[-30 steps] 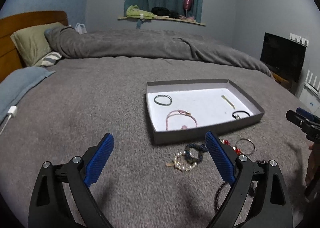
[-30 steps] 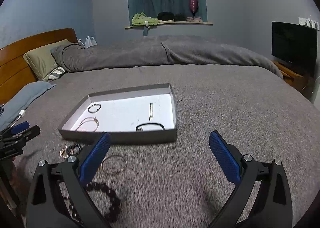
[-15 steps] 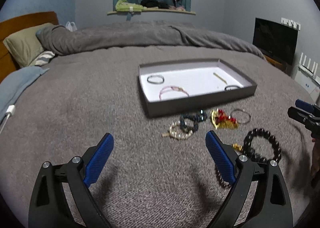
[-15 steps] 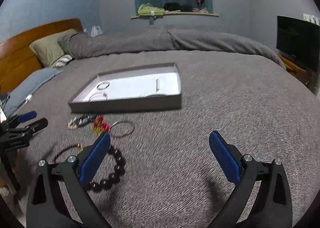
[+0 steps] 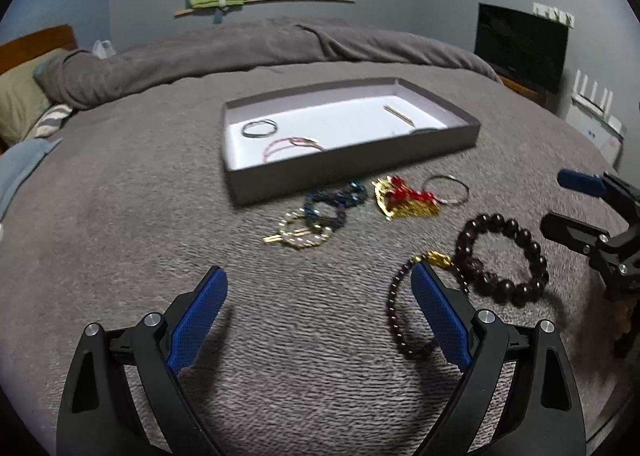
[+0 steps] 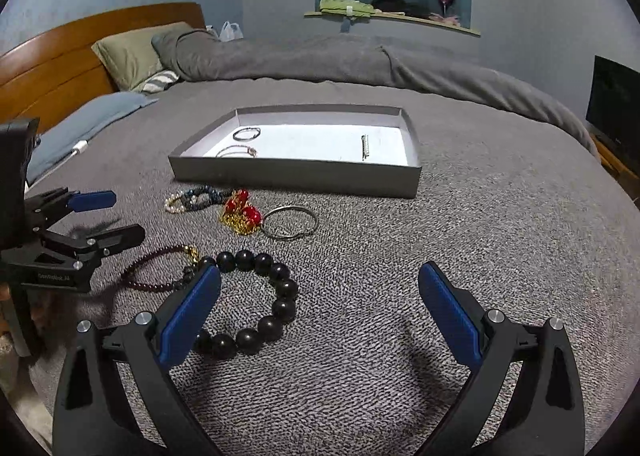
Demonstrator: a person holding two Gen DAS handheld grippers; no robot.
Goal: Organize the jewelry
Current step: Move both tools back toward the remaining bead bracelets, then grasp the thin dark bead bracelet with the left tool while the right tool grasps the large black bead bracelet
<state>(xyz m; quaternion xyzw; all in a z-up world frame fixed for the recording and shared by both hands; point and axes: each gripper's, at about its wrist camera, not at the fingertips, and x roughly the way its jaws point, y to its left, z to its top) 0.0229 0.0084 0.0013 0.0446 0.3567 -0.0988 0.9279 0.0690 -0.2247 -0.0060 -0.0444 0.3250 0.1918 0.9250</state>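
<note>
Left of the grey duvet (image 6: 340, 59) lies a green pillow (image 6: 132, 51) against the wooden headboard (image 6: 60, 55), with a dark television (image 5: 520, 45) at its right.

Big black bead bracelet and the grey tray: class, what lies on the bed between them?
Right wrist view: a plain metal bangle and a red-and-gold piece lie between bracelet and tray.

The left gripper (image 5: 318, 292) hangs wide open over the grey bedspread (image 5: 120, 215). Bracelets (image 5: 500, 256) lie scattered just near of a shallow tray (image 5: 352, 159); the right gripper (image 5: 572, 203) shows at right.
</note>
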